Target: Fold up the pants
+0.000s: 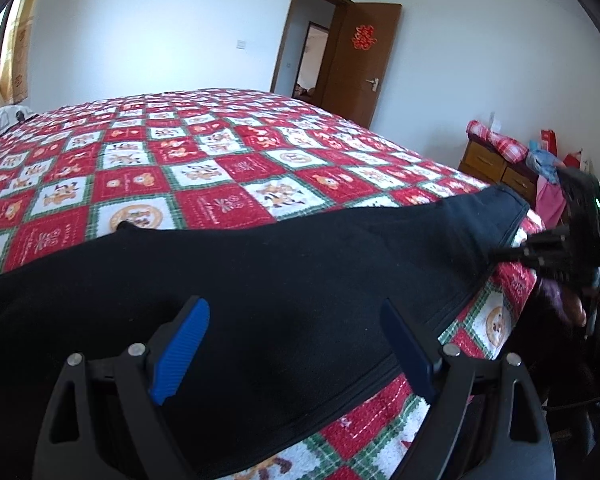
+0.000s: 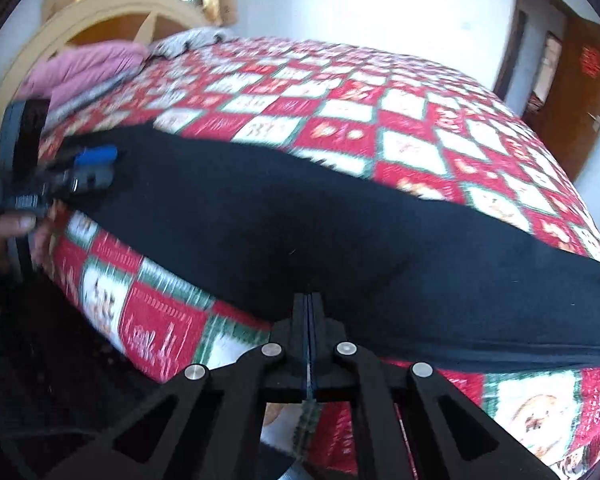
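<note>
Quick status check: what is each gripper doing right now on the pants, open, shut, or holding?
Left gripper: open, jaws wide over the black pants, gripping nothing.
Right gripper: shut at the pants' near edge; whether fabric is pinched cannot be told.

A home bedroom: quilted bed, wooden headboard, dresser, door.

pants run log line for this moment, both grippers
pants: flat along bed edge | left gripper: open above pants | right gripper: shut at pants edge, grip unclear
</note>
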